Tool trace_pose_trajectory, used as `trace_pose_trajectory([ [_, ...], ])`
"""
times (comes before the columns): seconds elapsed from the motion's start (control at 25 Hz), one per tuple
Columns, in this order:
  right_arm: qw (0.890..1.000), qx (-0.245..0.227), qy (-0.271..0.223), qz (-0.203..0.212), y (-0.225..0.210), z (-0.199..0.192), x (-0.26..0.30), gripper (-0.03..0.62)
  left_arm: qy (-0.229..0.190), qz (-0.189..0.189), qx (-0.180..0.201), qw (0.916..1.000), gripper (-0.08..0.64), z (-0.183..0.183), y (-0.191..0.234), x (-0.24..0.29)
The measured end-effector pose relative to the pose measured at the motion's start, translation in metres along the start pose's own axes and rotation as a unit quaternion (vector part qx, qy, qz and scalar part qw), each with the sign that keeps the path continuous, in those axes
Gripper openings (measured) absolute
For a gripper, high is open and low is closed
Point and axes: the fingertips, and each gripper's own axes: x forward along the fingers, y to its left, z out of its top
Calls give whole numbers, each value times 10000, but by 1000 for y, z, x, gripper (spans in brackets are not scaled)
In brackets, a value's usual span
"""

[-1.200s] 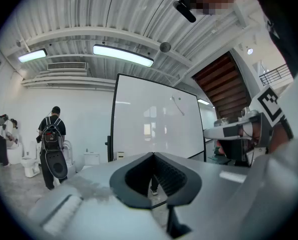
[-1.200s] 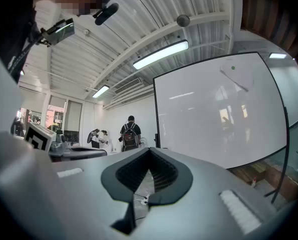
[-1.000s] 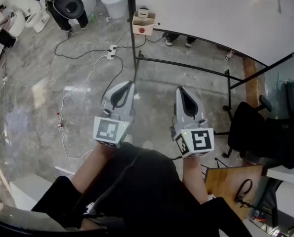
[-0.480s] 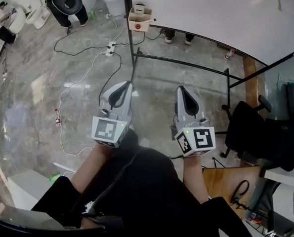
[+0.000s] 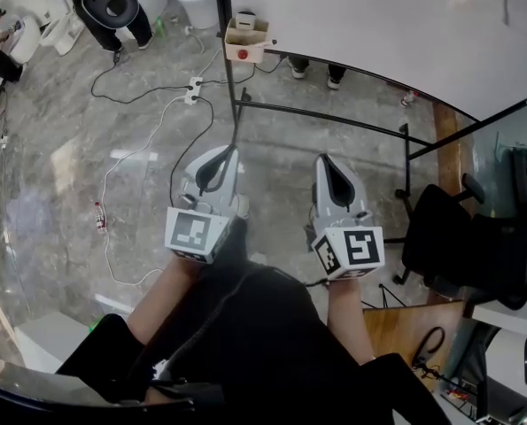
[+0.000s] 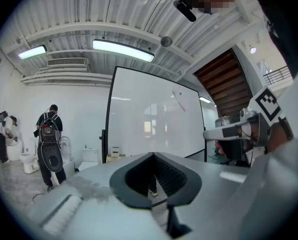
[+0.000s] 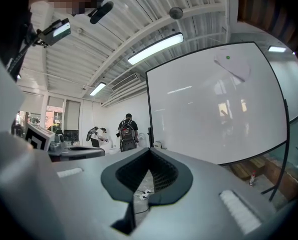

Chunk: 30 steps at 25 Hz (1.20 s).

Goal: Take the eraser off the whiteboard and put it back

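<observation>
The whiteboard (image 5: 378, 16) runs off the head view's top and right edges. High on it in the right gripper view, a faint patch (image 7: 232, 66) with a green dot (image 7: 228, 58) is too small to tell. The box (image 5: 254, 34) by its stand (image 5: 231, 78) shows a red thing (image 5: 242, 54), too small to name. The chair (image 5: 462, 237) is cut by the right edge.

Far ahead of you a white power strip (image 5: 192, 88) lies on the grey stone floor (image 5: 59, 158), with black and white cables trailing from it. A black office chair (image 5: 449, 237) stands to your right, with a wooden tabletop (image 5: 403, 324) nearer.
</observation>
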Motion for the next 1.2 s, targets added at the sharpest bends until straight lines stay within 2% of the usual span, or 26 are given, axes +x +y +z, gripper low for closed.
trace_pose_trajectory([
  [0.36, 10000, -70, -33, -44, -20, 11, 72, 9, 73, -180, 51, 9998, 2, -2, 46, 73],
  [0.72, 9998, -112, -103, -144, -30, 29, 151, 9, 46, -378, 68, 9992, 2, 11, 97, 145],
  [1.2, 9990, -258, -93, -349, -37, 32, 237, 9, 25, -555, 11, 9985, 2, 8, 163, 209],
])
